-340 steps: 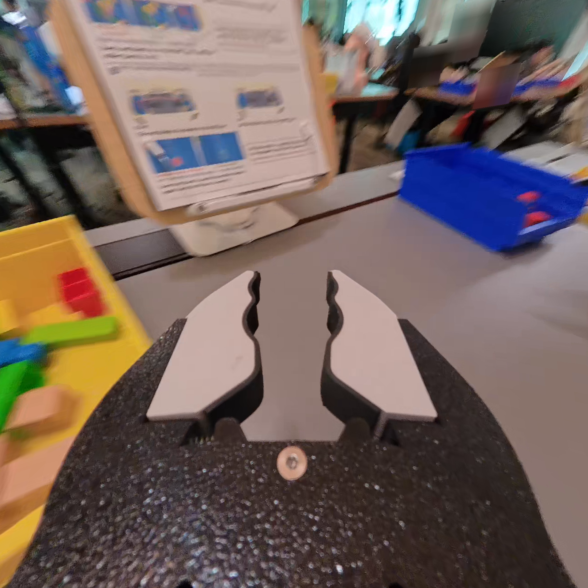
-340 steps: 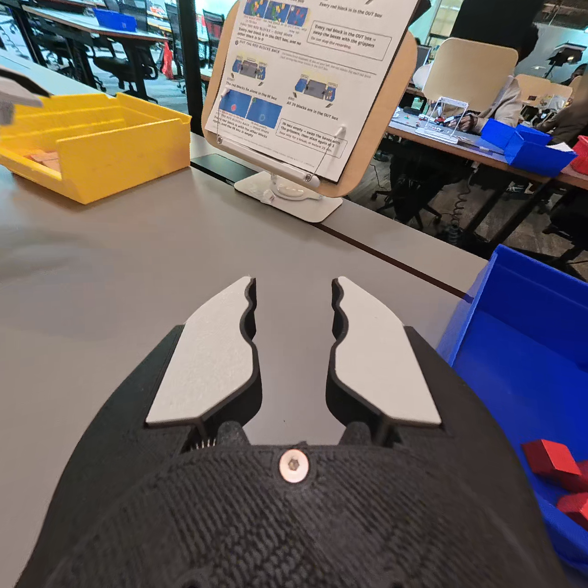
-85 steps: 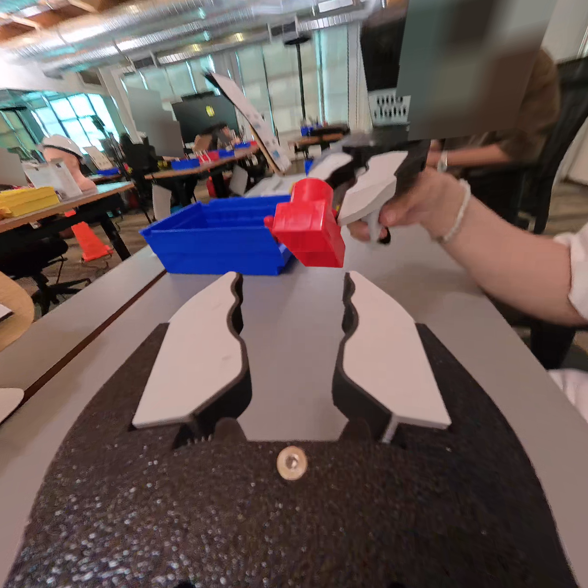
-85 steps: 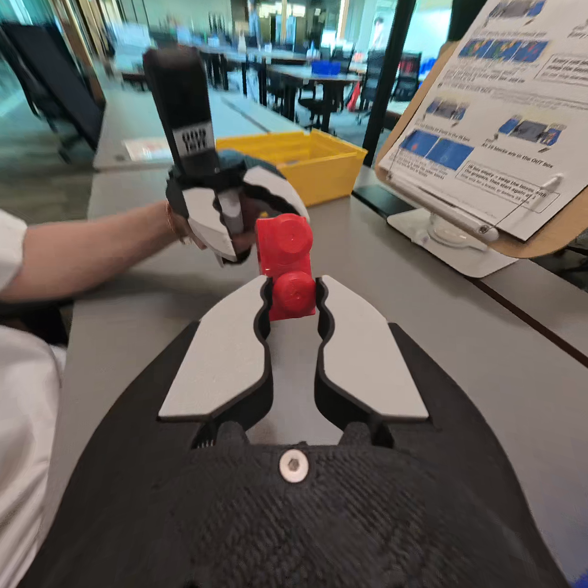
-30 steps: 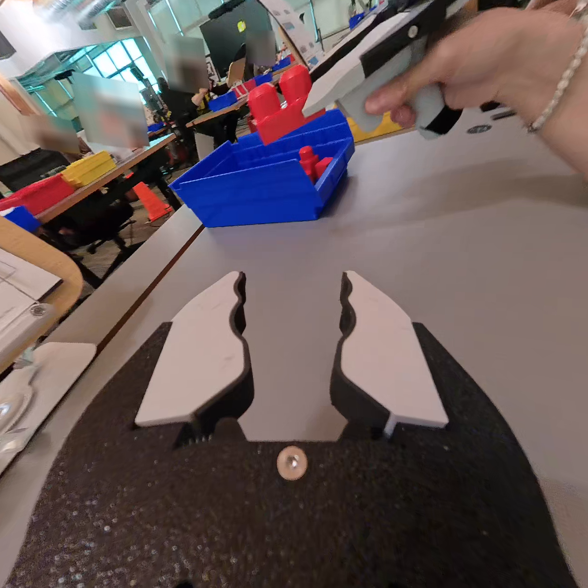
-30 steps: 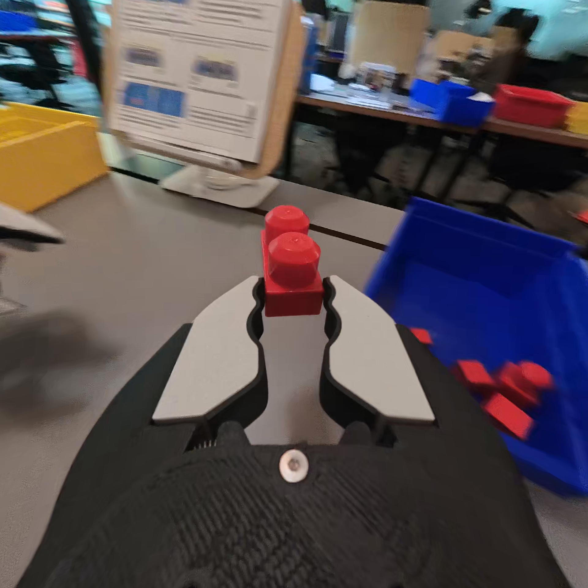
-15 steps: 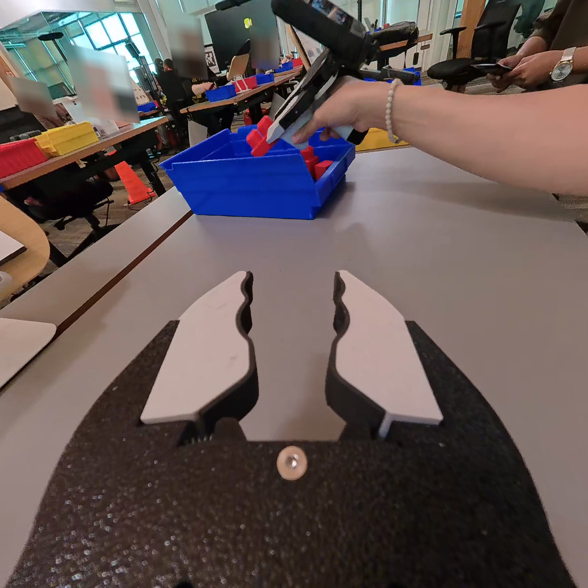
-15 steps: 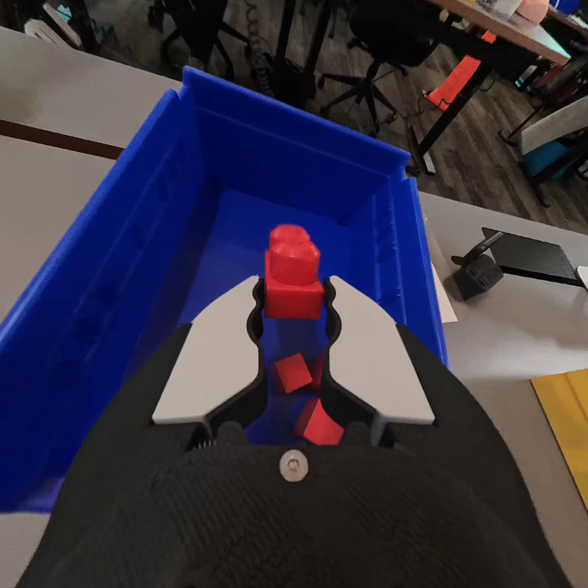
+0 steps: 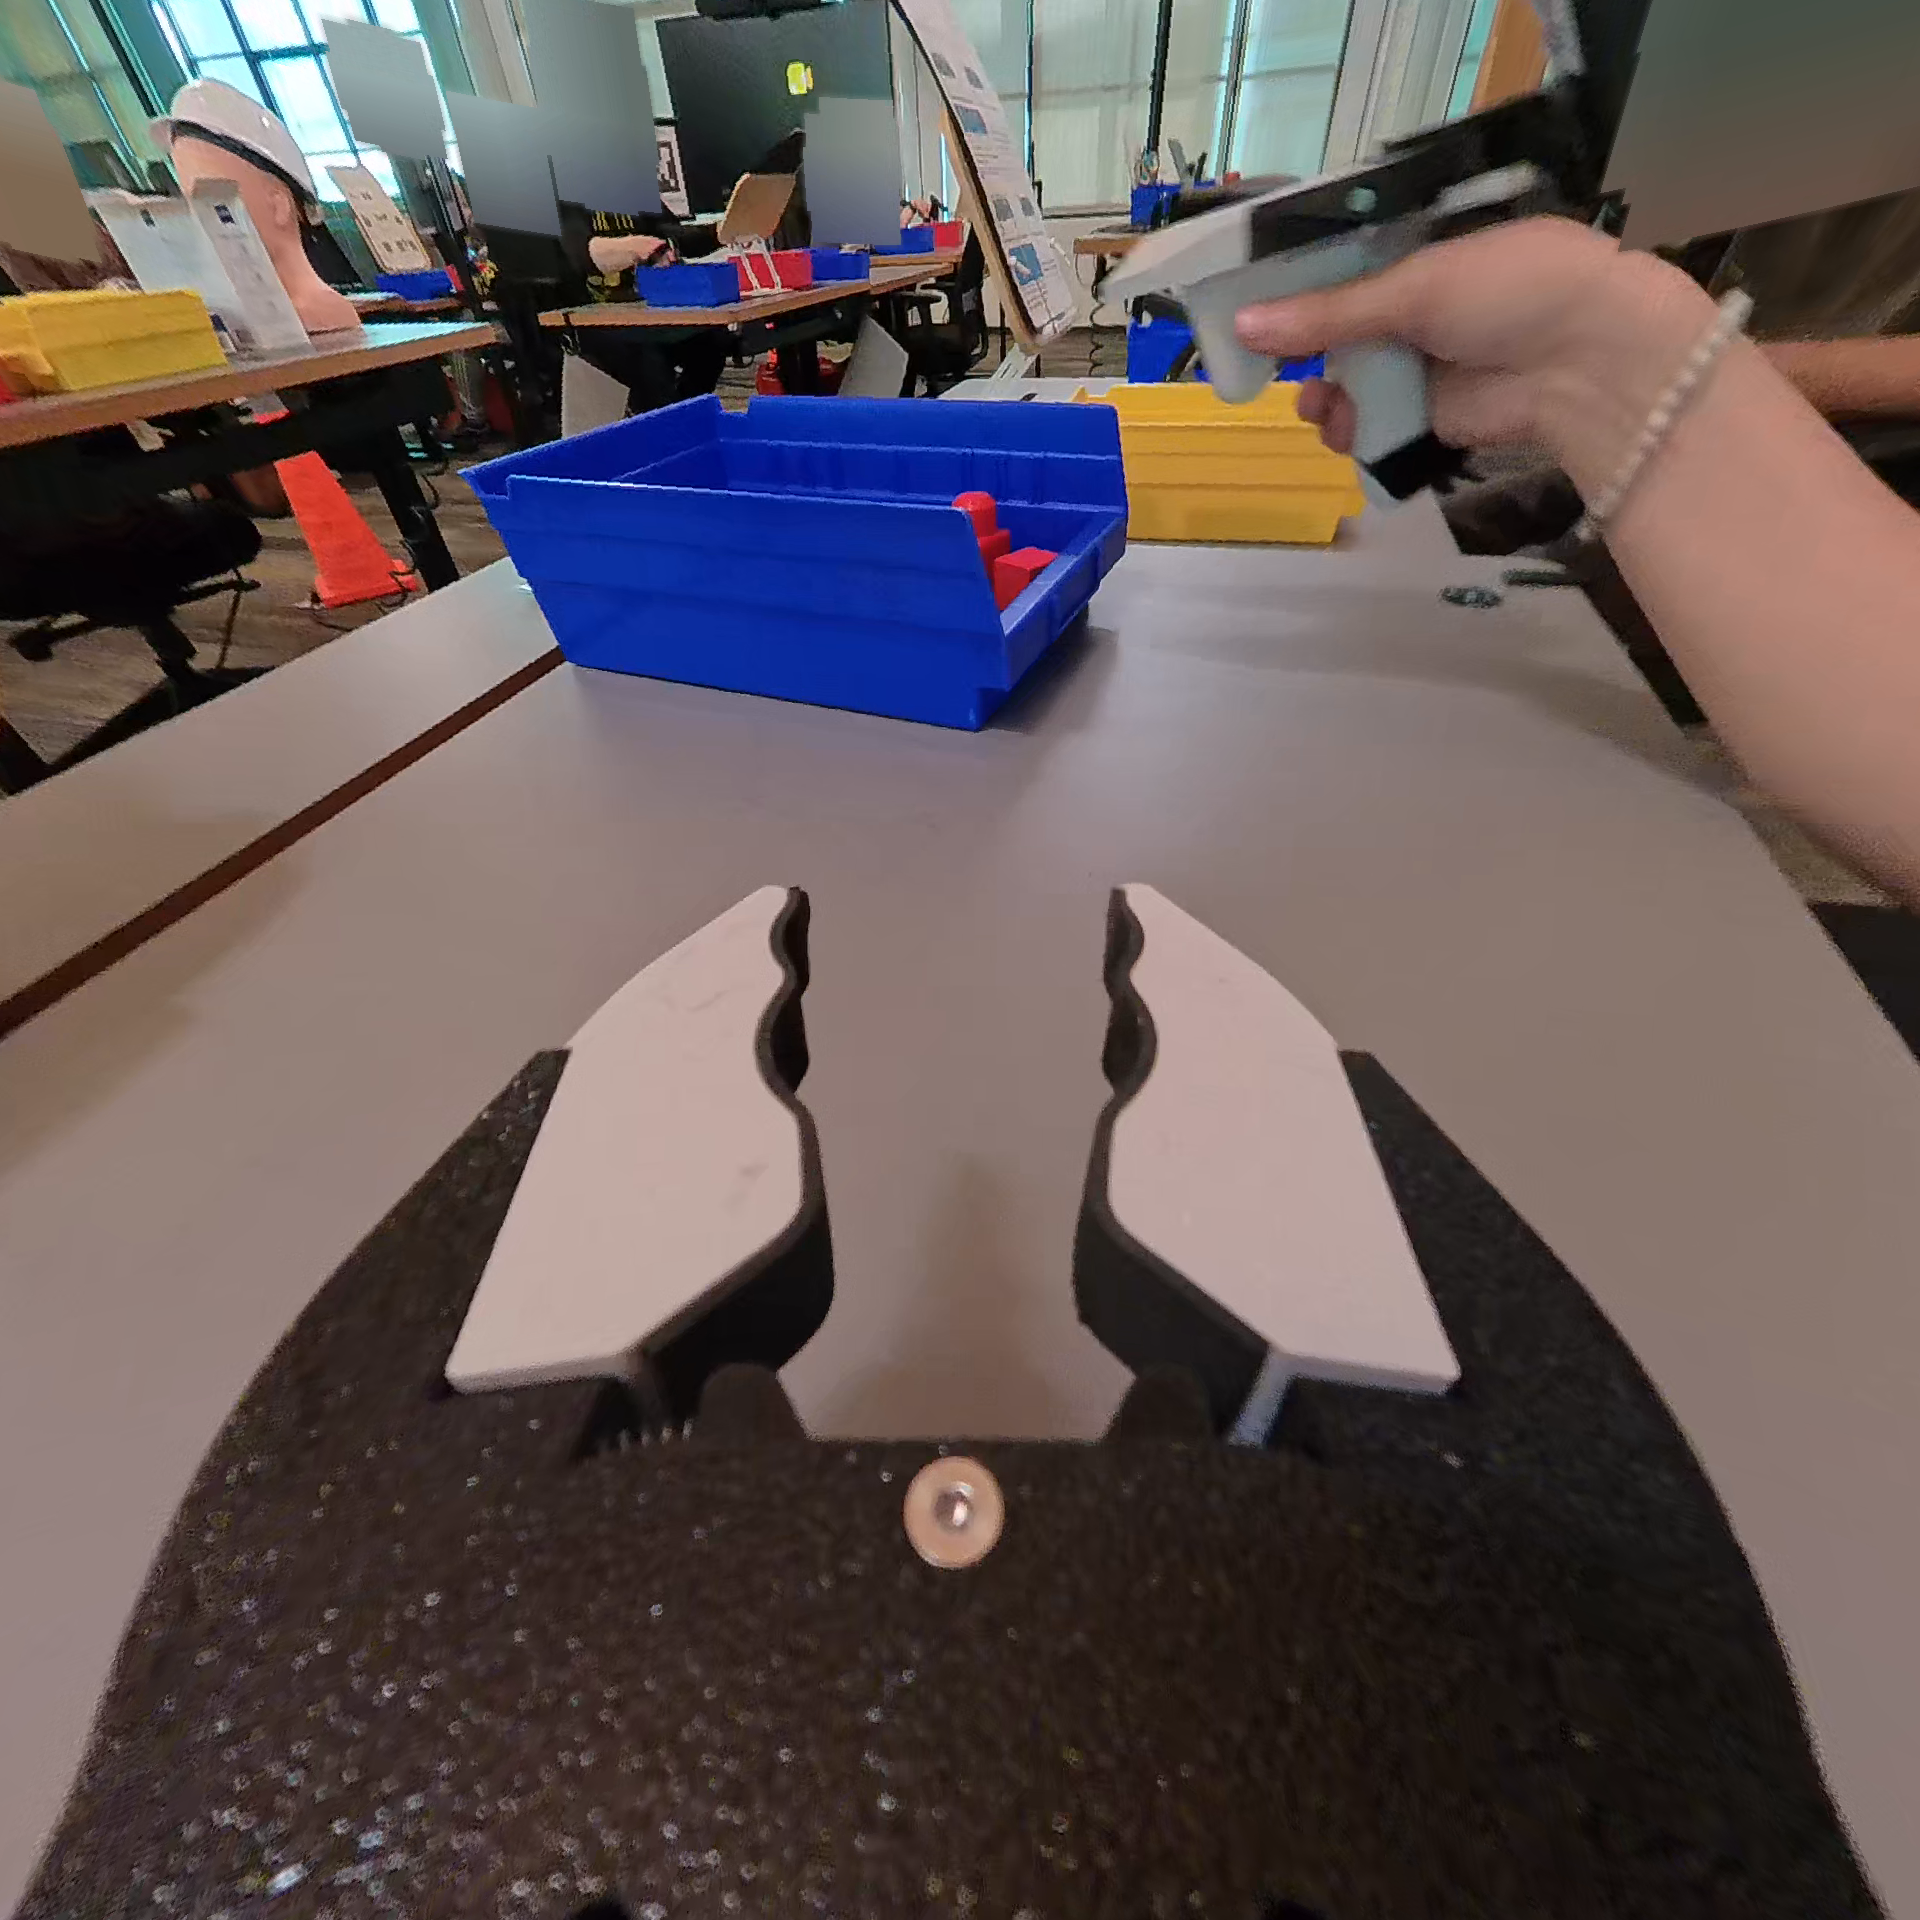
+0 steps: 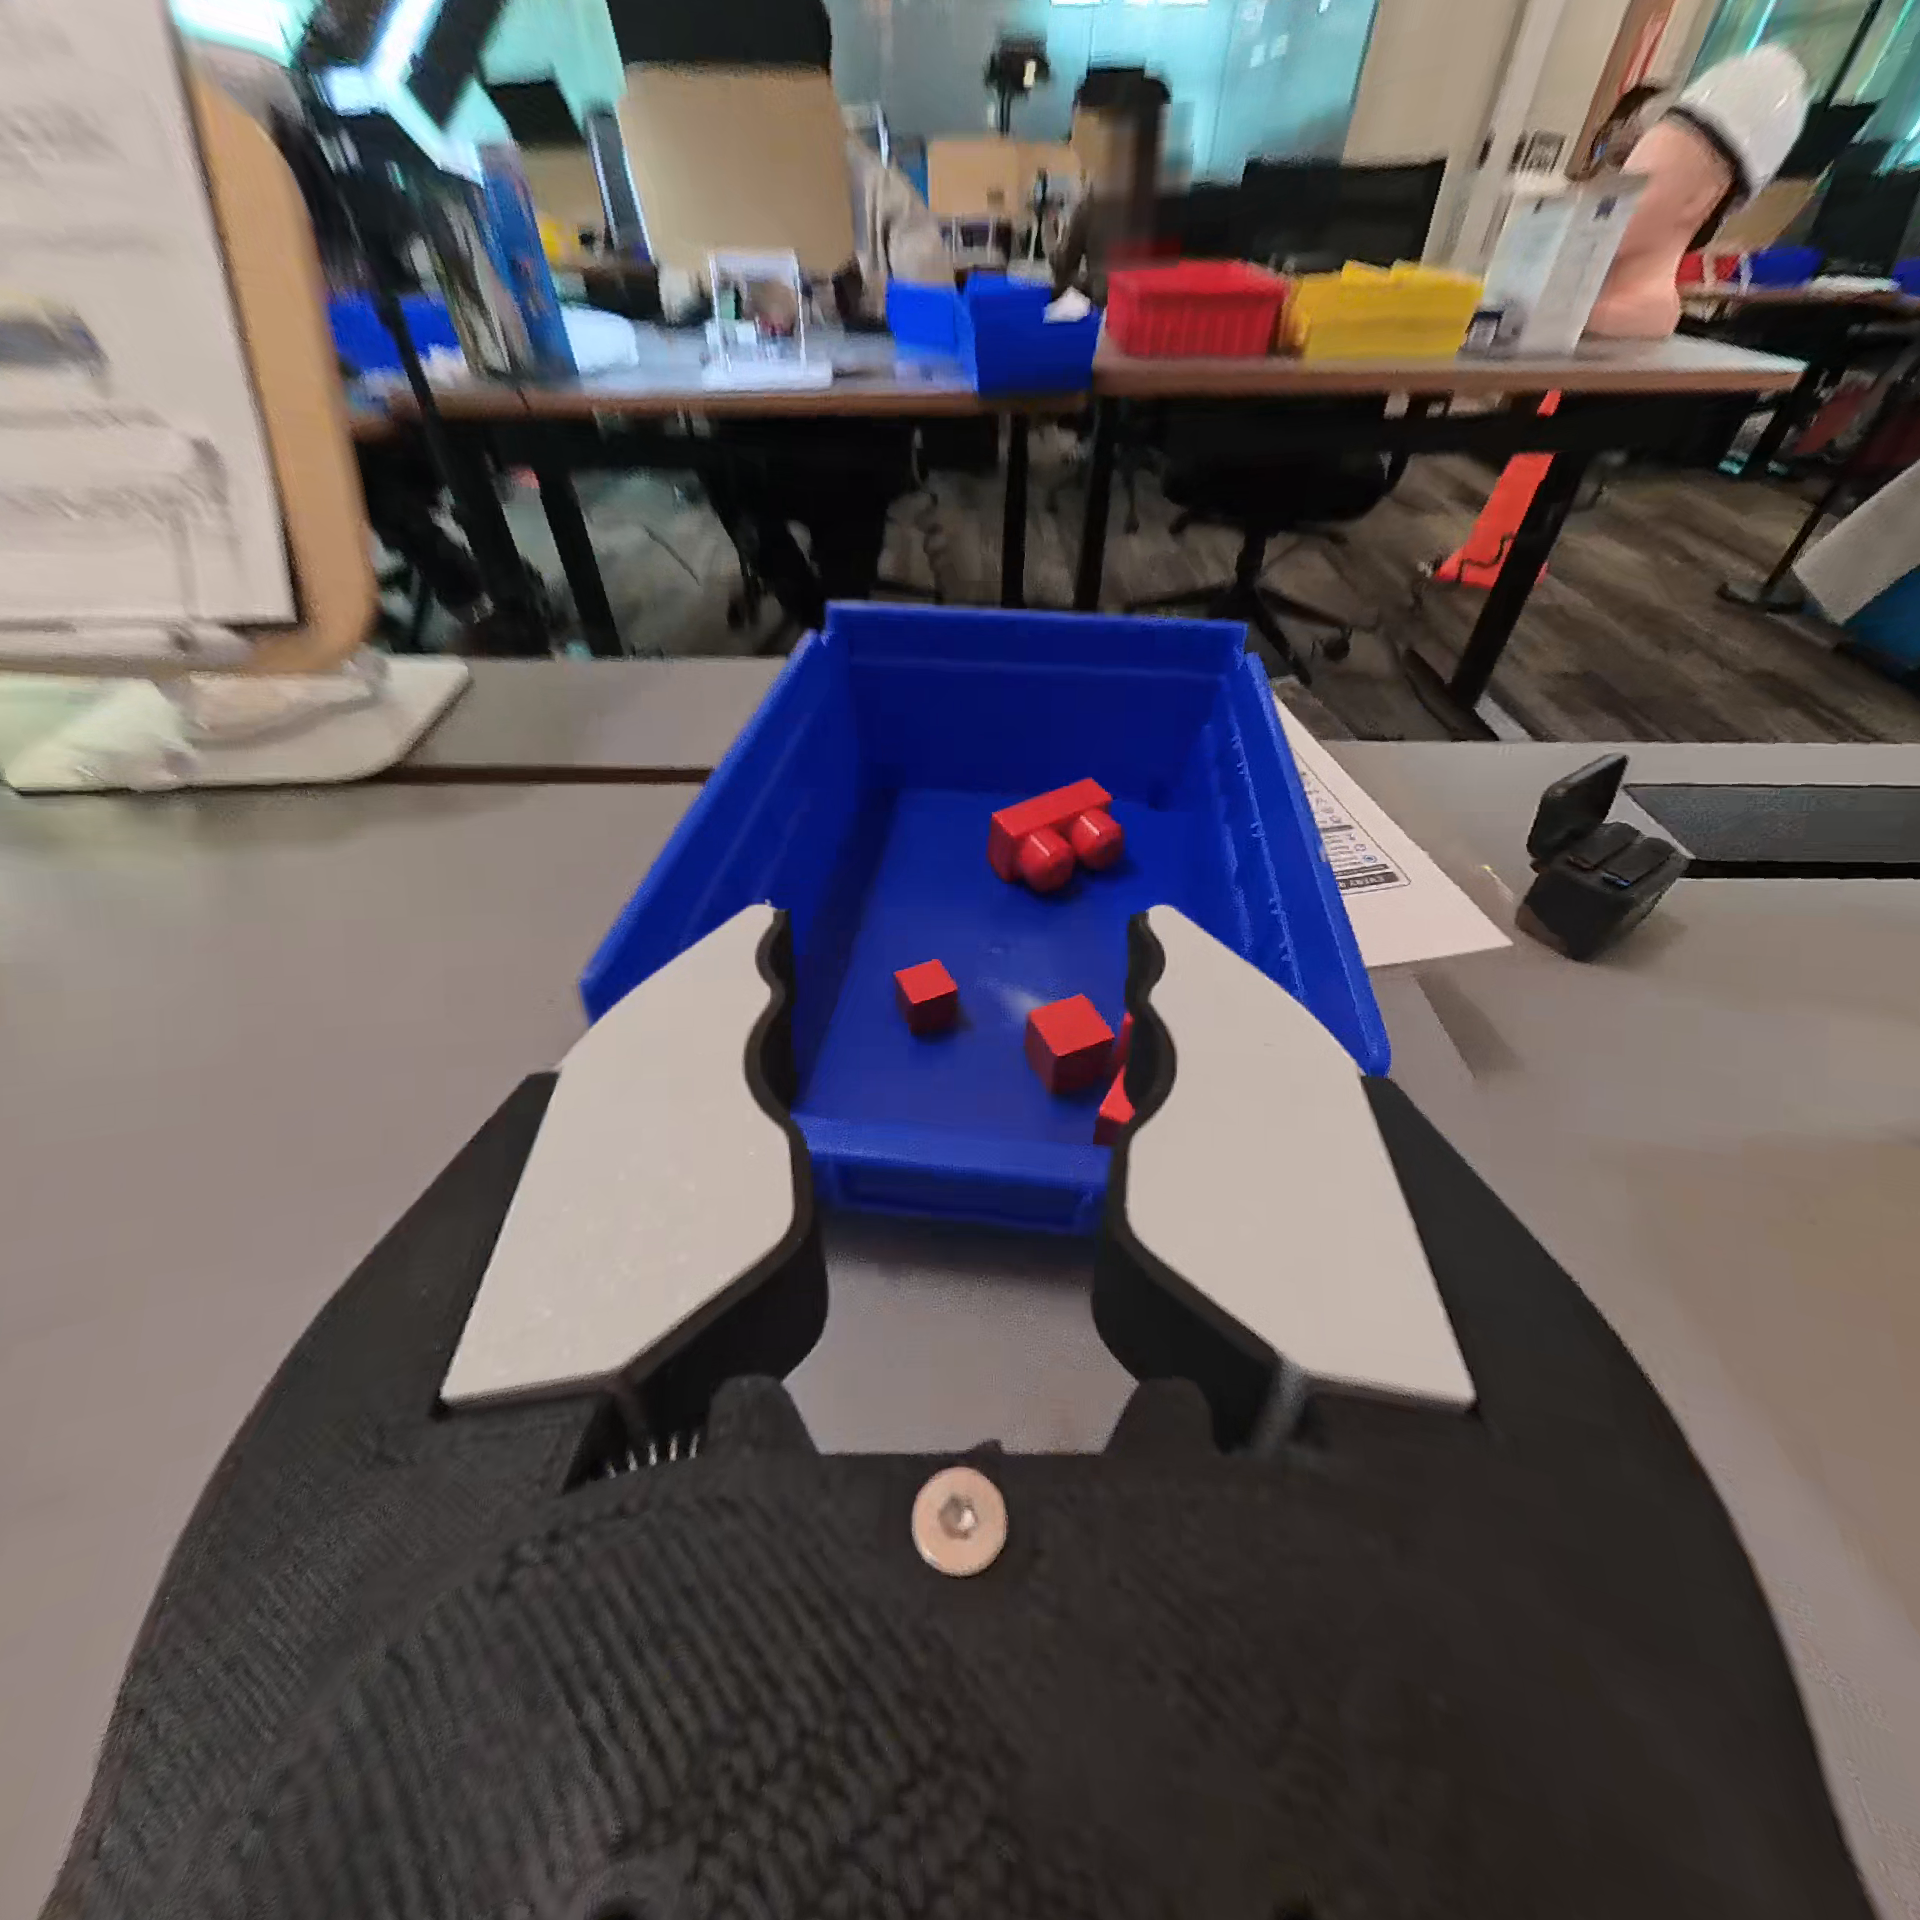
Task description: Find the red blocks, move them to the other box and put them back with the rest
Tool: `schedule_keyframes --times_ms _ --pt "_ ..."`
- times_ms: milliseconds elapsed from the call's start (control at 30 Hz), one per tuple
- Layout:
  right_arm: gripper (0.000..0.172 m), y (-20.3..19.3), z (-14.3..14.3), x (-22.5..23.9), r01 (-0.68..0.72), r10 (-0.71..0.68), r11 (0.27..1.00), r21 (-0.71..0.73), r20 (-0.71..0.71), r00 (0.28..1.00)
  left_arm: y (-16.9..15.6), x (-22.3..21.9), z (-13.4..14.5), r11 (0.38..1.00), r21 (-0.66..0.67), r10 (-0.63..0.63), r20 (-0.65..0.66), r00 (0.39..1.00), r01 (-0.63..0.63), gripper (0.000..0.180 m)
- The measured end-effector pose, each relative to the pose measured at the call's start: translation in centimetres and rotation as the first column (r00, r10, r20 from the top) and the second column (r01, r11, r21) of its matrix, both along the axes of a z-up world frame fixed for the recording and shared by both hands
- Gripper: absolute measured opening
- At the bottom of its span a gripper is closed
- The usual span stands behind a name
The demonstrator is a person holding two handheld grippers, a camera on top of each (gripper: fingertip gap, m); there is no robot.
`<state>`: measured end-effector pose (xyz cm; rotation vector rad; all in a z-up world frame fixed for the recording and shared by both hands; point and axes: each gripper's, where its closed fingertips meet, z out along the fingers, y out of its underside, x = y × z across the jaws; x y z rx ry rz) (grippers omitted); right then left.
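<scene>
While both grippers hung with jaws spread on nothing, left gripper (image 9: pixel 954 904) over bare table and right gripper (image 10: pixel 956 925) before the blue box (image 10: pixel 717 821), red blocks lay inside. At 12 o'clock from the right tips sat the studded red block (image 10: pixel 1051 831), probably light, rigid and slick, so its flat sides looked the safest hold.

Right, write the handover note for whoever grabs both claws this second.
Left claw: open, empty, above the bare grey table.
Right claw: open, empty, in front of the blue box.
Blue box holds the studded red block, two red cubes, and another red piece partly hidden by a finger.
Yellow box sits beyond the blue one; contents hidden.
Left: check it for remaining reds, then return all.
</scene>
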<state>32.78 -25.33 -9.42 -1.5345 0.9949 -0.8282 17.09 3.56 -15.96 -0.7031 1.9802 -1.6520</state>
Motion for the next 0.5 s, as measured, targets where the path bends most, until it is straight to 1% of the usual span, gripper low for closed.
schedule_keyframes --times_ms 67,100,133,200,267,333,400,500 --pt "0.059 -0.7 1.0 -2.5 0.011 -0.015 0.998 0.058 0.068 0.998 -0.6 0.5 0.6 0.997 -0.074 0.012 -0.047 0.999 -0.016 0.056" --pt "0.057 -0.8 1.4 -3.4 0.009 -0.016 0.998 0.064 0.101 0.995 -1.0 0.9 1.1 0.992 -0.122 0.024 -0.078 0.997 -0.033 0.057" --pt "0.056 -1.0 1.8 -3.9 0.007 -0.013 0.999 0.047 0.134 0.991 -1.5 1.6 1.7 0.986 -0.160 0.038 -0.111 0.993 -0.056 0.058" --pt "0.058 -1.5 2.3 -4.4 0.018 -0.017 1.000 -0.009 0.137 0.990 -2.5 3.4 2.5 0.977 -0.178 0.082 -0.192 0.978 -0.117 0.059" --pt "0.058 -2.0 2.6 -4.5 0.046 -0.040 0.998 -0.034 0.152 0.988 -3.7 5.6 3.6 0.975 -0.151 0.123 -0.252 0.960 -0.165 0.064" --pt "0.058 -2.0 2.4 -4.5 0.040 -0.035 0.999 -0.029 0.151 0.988 -5.2 8.0 4.9 0.973 -0.101 0.171 -0.297 0.940 -0.209 0.067" --pt "0.058 -1.7 2.1 -4.5 0.013 -0.010 1.000 -0.021 0.123 0.992 -7.7 10.2 6.2 0.977 -0.070 0.167 -0.339 0.926 -0.201 0.070" --pt "0.058 -1.5 1.8 -4.6 0.006 0.003 0.998 -0.070 0.123 0.992 -11.1 14.0 6.8 0.974 0.007 0.205 -0.463 0.862 -0.227 0.077"
